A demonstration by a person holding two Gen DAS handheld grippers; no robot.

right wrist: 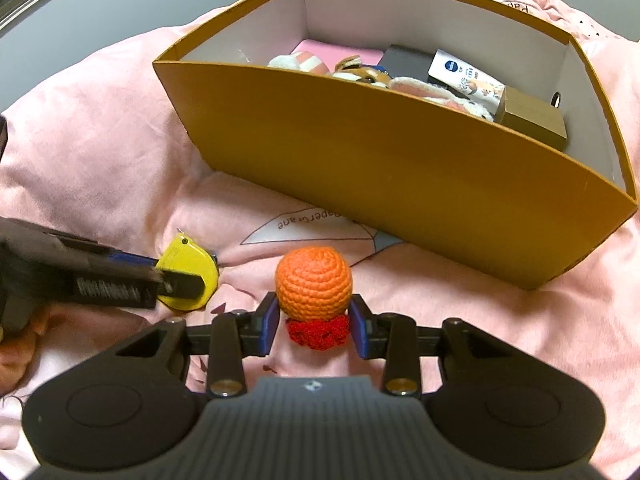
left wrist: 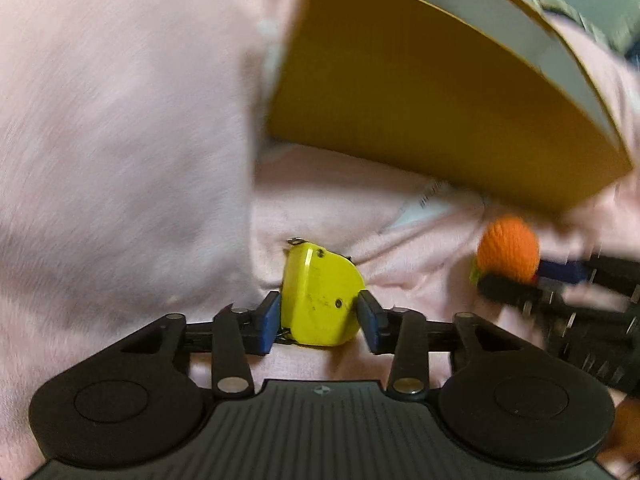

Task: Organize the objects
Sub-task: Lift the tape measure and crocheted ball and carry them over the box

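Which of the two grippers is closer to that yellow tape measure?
The left. The left gripper has the tape measure between its fingers. The right gripper sits off to one side, around the orange crochet ball.

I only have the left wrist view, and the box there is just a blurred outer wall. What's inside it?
Observer: The right wrist view looks into the box. It holds soft toys, a cream tube, a dark case and a brown block.
Operator: Any free room?
Observer: The left end looks emptier. Only a flat pink item shows there, though the near wall hides the floor.
Operator: Is the orange thing just a ball?
Observer: No. The orange crochet ball has a red crochet frill beneath it, and the right gripper is closed on its lower sides.
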